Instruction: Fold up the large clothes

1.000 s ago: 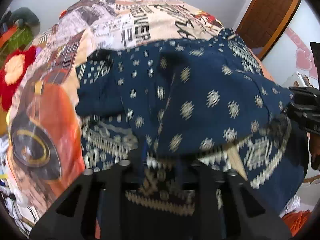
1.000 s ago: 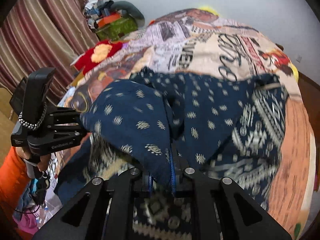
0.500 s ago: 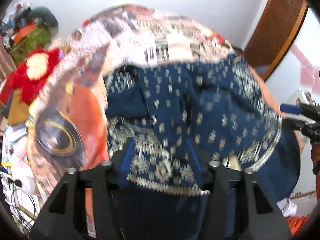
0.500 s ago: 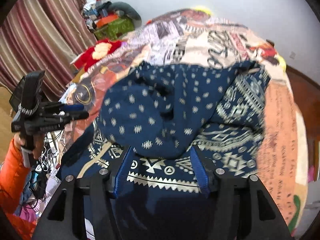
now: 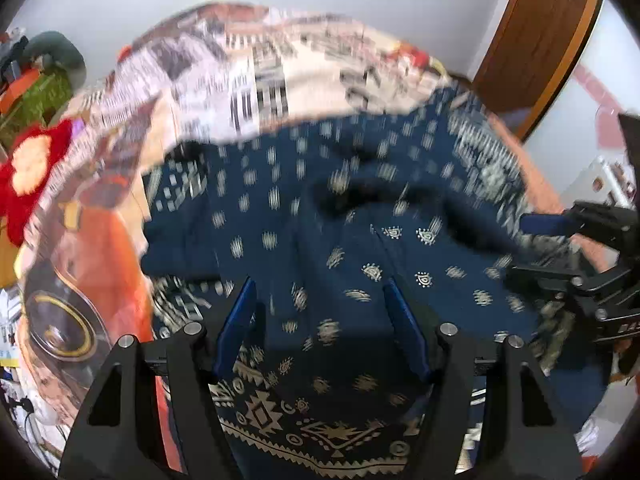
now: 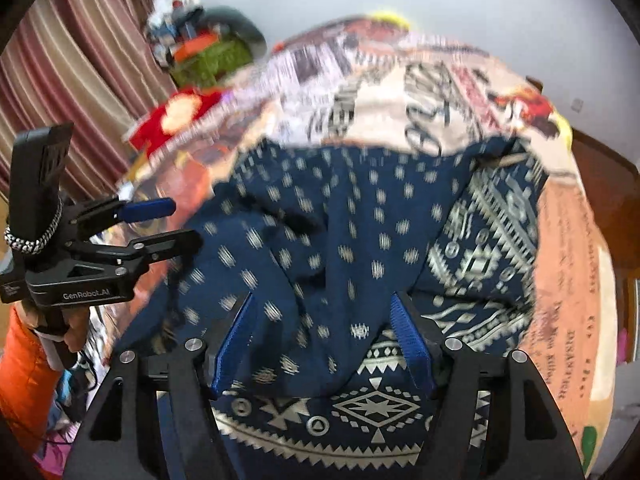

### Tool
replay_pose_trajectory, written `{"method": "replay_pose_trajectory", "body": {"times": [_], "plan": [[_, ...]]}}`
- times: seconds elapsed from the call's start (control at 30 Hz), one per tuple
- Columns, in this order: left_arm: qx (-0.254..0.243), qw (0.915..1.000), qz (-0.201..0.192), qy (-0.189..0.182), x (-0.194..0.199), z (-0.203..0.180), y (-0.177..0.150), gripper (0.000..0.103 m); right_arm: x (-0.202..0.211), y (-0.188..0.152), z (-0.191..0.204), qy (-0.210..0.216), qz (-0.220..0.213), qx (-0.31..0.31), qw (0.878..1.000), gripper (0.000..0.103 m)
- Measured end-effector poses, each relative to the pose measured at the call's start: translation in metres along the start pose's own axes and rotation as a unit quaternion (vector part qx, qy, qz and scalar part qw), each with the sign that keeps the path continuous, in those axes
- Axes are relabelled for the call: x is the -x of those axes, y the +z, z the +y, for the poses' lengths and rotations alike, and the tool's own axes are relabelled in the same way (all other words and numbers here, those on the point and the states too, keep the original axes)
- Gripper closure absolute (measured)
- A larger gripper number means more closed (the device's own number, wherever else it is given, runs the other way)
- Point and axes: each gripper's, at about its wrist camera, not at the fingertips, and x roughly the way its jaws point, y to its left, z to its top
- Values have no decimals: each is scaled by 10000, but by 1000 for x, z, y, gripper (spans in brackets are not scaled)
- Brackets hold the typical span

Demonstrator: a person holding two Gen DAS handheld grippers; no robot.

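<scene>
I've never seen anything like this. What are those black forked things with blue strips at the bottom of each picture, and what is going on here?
Those are two hand-held grippers, one in each of a person's hands, each with a camera looking out along its two fingers. One picture comes from the left gripper, the other from the right gripper; each also shows the other at its edge. A dark blue patterned garment lies bunched on a bed with a printed bedspread. Both pairs of fingers stand apart, holding nothing.
</scene>
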Motion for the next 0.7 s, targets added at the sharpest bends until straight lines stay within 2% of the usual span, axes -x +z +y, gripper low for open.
{"method": "replay_pose_trajectory", "body": {"times": [0.13,0.37,0.53,0.7], "plan": [[-111,9997,182,73,-13,-2,-21,35,-15,-19,-6,-30,308,41,9995,36],[65,9999,-29,74,13,6,-33,34,6,-33,-19,137,125,-366,9992,35],[-203,9982,-407,396,48,10,-36,33,32,-41,-17,-193,-73,-250,9995,35],[-145,9941,-792,727,84,26,-44,29,61,-48,-25,-336,-323,-402,9981,35]]}}
